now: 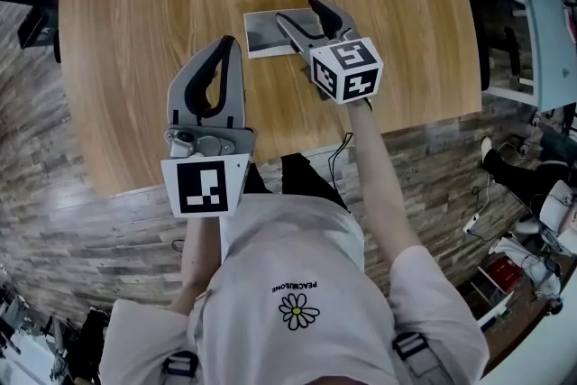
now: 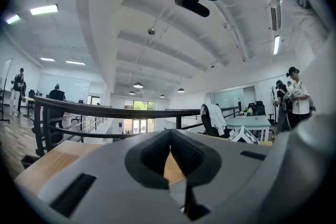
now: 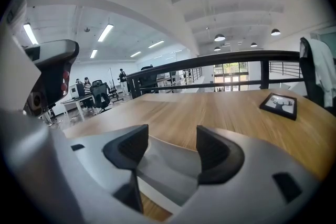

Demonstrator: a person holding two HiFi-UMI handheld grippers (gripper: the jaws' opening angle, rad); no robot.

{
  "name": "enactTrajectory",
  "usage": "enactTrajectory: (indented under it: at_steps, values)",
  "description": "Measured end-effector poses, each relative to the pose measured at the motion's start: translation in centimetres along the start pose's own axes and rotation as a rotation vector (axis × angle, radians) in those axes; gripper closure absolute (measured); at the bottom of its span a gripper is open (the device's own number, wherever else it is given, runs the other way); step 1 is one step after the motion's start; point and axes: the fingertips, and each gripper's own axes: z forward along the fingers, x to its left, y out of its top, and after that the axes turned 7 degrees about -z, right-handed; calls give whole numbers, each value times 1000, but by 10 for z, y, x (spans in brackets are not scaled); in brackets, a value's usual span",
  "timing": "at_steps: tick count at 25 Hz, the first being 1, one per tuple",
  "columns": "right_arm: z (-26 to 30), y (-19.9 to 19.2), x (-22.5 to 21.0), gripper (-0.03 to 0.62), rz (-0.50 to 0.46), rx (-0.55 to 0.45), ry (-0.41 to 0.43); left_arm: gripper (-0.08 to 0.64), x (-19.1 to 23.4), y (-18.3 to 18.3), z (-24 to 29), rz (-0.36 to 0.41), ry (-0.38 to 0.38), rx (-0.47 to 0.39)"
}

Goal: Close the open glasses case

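**Right jaws wide over the case, left jaws shut and empty**

The round wooden table (image 1: 144, 59) fills most of your head view. Your left gripper (image 1: 227, 43) hangs over its near edge, well apart from the case; its jaws meet at the tips with nothing between them. Your right gripper (image 3: 172, 147) has its jaws spread wide, gripping nothing. The grey glasses case (image 1: 266, 30) lies flat near the table's middle, between and below those jaws. A small picture frame (image 3: 278, 104) lies by the far edge.
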Motion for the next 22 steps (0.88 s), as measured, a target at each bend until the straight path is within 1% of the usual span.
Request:
enactTrajectory:
  at_steps: [8,16,22]
  values:
    - [5,-15,2,318,3,48,4,541,2,-2,-5,-11,8,1]
    - [0,-20,4,318,23,48,-4,541,2,-2,-9,-14,19,-4]
    - [-5,-22,8,318,8,53,-5,542,1,-1,-13,-11,19,-9]
